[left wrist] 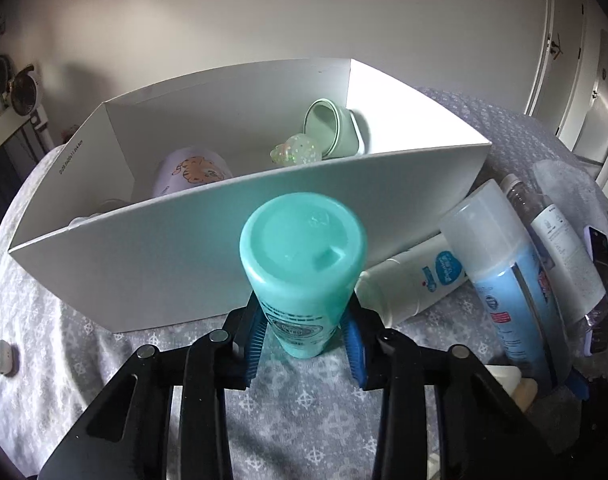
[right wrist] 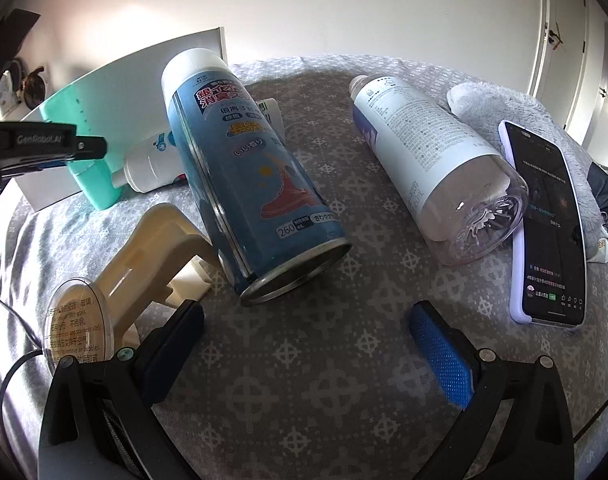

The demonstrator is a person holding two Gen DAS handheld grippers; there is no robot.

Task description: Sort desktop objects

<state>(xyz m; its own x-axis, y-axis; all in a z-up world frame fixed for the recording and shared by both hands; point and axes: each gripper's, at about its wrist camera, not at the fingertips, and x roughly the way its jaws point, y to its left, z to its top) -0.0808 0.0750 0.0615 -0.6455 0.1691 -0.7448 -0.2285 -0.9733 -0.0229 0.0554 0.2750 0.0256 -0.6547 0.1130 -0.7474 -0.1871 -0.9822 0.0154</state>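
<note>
Here, left gripper [left wrist: 304, 344] clamping teal bottle [left wrist: 304, 264], right gripper [right wrist: 312, 344] agape, phone [right wrist: 548, 224] right-view only.

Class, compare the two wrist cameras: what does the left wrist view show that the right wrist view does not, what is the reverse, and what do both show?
Left wrist only: the inside of the white box, holding a green cup, and the left gripper shut on the teal bottle.
Right wrist only: the open right gripper and a cream holder.
Both: the teal bottle, the blue spray can, the clear bottle and the phone.
</note>
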